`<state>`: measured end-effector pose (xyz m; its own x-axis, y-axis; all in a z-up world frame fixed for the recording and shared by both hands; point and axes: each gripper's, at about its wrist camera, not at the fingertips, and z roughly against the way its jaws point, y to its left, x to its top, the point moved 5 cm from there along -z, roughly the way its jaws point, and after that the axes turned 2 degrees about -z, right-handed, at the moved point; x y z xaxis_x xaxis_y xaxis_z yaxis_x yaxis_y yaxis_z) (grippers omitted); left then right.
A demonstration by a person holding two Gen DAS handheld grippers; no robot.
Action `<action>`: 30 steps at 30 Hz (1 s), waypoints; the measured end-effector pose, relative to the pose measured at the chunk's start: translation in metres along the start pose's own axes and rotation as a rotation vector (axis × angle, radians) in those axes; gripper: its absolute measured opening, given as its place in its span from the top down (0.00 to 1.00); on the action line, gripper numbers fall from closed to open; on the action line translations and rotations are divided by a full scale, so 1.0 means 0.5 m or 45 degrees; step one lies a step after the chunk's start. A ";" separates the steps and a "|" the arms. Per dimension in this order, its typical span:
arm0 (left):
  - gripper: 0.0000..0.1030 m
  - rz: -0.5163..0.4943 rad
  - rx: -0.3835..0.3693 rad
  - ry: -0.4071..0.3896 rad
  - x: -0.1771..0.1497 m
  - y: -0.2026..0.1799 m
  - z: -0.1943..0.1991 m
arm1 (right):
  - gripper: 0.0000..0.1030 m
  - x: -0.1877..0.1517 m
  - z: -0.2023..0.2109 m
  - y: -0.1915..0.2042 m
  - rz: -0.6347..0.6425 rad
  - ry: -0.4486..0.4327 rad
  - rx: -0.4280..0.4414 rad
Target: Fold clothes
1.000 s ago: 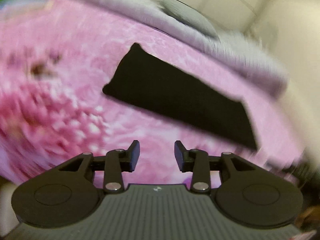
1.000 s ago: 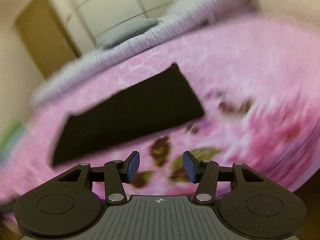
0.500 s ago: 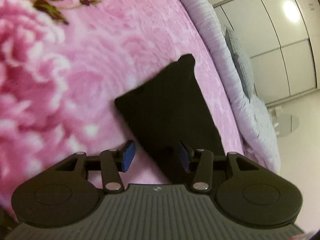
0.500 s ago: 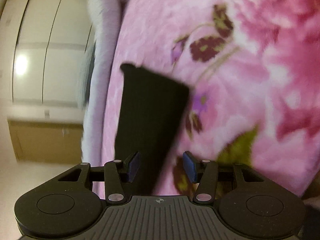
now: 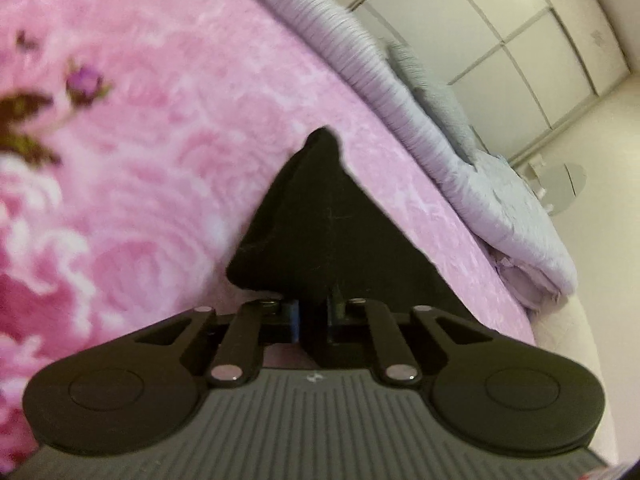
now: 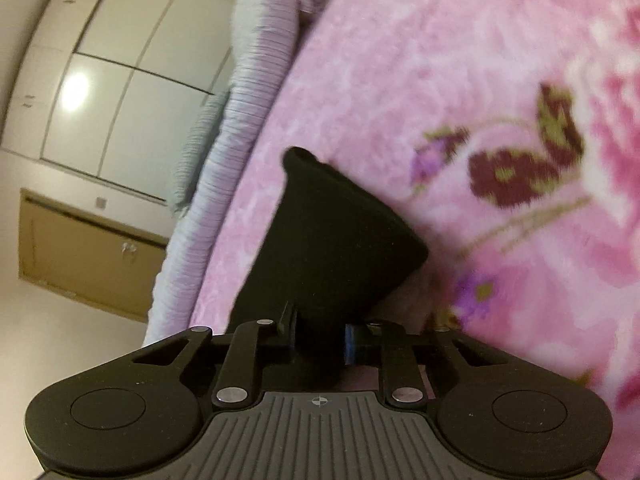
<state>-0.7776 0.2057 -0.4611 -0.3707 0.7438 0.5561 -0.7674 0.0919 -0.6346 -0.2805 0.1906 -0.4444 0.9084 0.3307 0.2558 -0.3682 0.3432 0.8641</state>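
Blanket (image 5: 168,168): pink, floral, fills both views.
Quilt (image 5: 480,184): lilac, rolled along the blanket's far edge.
Cloth (image 5: 332,224): black, on the blanket near that quilt, each near end bunched up into a gripper.
Left gripper (image 5: 313,316): jaws closing, cloth pinched between them.
Right gripper (image 6: 320,338): closing too, a thick wad of cloth (image 6: 336,240) between its jaws.

Our left gripper (image 5: 313,317) angled downward, jaws closing on black cloth (image 5: 320,220), our right gripper (image 6: 320,338) likewise, closing on it
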 end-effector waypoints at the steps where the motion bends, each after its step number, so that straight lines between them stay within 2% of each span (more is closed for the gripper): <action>1: 0.92 -0.017 -0.016 0.002 -0.004 -0.009 0.016 | 0.82 0.002 0.011 0.005 0.010 -0.009 -0.001; 5: 0.93 -0.044 -0.073 0.026 -0.041 -0.027 0.079 | 0.90 0.021 0.085 0.003 0.083 -0.067 -0.043; 6: 0.93 -0.058 -0.076 0.042 -0.056 -0.029 0.092 | 0.96 0.031 0.115 -0.004 0.100 -0.097 -0.060; 8: 0.92 -0.108 -0.025 0.077 -0.085 -0.020 0.101 | 0.97 0.054 0.175 -0.015 0.168 -0.168 -0.116; 9: 0.91 -0.099 0.007 0.100 -0.093 -0.006 0.098 | 0.97 0.059 0.188 -0.021 0.199 -0.163 -0.144; 12: 0.85 -0.060 0.029 0.129 -0.092 0.023 0.109 | 0.96 0.062 0.207 -0.030 0.307 -0.111 -0.210; 15: 0.88 -0.168 0.077 0.096 -0.074 0.004 0.142 | 0.96 0.039 0.197 -0.012 0.475 -0.026 -0.243; 17: 0.88 -0.285 0.147 0.027 -0.063 -0.018 0.166 | 0.96 0.020 0.181 0.000 0.543 0.034 -0.240; 19: 0.86 -0.378 0.213 -0.035 -0.055 -0.039 0.185 | 0.96 -0.003 0.154 0.005 0.497 0.101 -0.183; 21: 0.85 -0.407 0.166 -0.027 -0.056 -0.060 0.182 | 0.95 -0.021 0.124 -0.007 0.335 0.169 -0.114; 23: 0.81 -0.426 0.091 0.005 -0.061 -0.081 0.172 | 0.69 -0.039 0.095 -0.025 0.170 0.230 -0.070; 24: 0.81 -0.443 0.069 0.023 -0.067 -0.091 0.163 | 0.39 -0.047 0.082 -0.033 0.096 0.256 -0.061; 25: 0.81 -0.466 0.055 0.043 -0.074 -0.103 0.151 | 0.31 -0.051 0.076 -0.036 0.045 0.251 -0.032; 27: 0.81 -0.501 0.026 0.079 -0.089 -0.123 0.127 | 0.31 -0.055 0.068 -0.031 0.007 0.227 -0.006; 30: 0.81 -0.516 -0.053 0.136 -0.110 -0.156 0.090 | 0.31 -0.049 0.049 -0.034 -0.040 0.194 -0.039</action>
<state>-0.7209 0.1281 -0.4180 0.0148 0.7061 0.7080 -0.8173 0.4164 -0.3982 -0.2915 0.1551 -0.4548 0.8796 0.4486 0.1582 -0.3483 0.3809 0.8565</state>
